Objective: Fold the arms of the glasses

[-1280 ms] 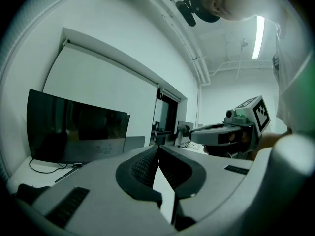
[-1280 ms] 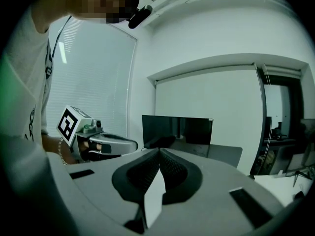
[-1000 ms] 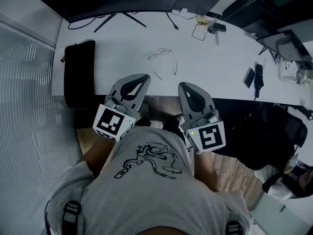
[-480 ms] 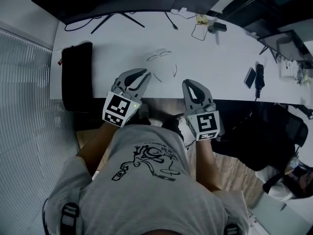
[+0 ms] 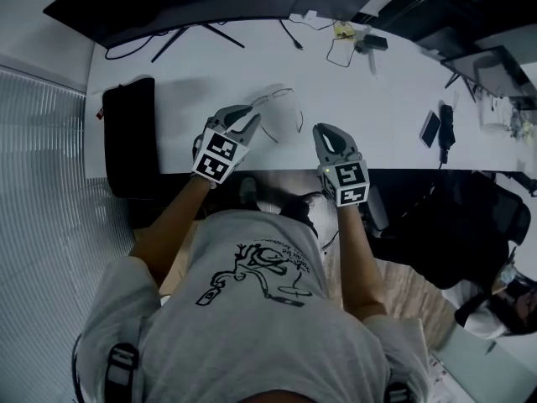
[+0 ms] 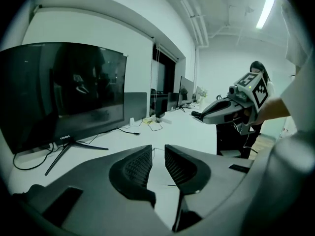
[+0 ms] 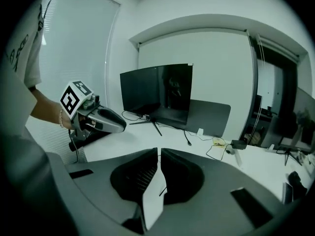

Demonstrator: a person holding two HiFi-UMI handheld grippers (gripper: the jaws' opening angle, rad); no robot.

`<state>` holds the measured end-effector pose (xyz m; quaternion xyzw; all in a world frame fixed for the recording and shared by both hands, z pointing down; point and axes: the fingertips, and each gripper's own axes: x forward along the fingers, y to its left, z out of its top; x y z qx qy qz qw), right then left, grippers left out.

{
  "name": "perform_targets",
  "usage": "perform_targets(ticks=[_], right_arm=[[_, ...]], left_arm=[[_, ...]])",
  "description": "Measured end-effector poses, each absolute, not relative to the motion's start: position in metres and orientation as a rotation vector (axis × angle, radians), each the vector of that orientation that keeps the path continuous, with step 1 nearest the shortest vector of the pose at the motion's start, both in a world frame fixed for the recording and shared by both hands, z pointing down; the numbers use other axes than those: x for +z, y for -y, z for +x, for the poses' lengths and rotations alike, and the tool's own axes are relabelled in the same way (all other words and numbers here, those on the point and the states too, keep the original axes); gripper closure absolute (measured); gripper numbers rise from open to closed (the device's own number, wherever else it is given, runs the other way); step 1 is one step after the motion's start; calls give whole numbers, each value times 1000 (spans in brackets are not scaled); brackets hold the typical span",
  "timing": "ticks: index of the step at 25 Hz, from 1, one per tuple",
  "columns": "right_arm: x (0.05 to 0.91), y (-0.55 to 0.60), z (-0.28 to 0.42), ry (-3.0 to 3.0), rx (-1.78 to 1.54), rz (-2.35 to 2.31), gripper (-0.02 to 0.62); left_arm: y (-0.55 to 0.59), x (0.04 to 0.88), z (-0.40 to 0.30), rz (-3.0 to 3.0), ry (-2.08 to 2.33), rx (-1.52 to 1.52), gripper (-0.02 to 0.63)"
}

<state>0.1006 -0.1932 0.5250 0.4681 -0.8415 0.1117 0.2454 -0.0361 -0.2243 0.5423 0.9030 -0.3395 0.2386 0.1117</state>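
A monitor (image 5: pixel 168 7), black case (image 5: pixel 128 137) and cables (image 5: pixel 340 53) on a white desk (image 5: pixel 377 116).

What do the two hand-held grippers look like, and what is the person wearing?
The left gripper and the right gripper are each a light grey shell with two curved jaws lined with dark ribbed pads. Behind sits a white cube with black square markers. The jaws have just been opening with nothing between them. The person wears a grey short-sleeved T-shirt with a black line drawing.
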Motion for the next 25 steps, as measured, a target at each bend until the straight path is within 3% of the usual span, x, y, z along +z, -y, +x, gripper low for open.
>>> perform_targets(ticks=[25], right_arm=[[655,232,133,2091,304,1202,566]], left_arm=[[279,673,-37,2511,862,974,482]])
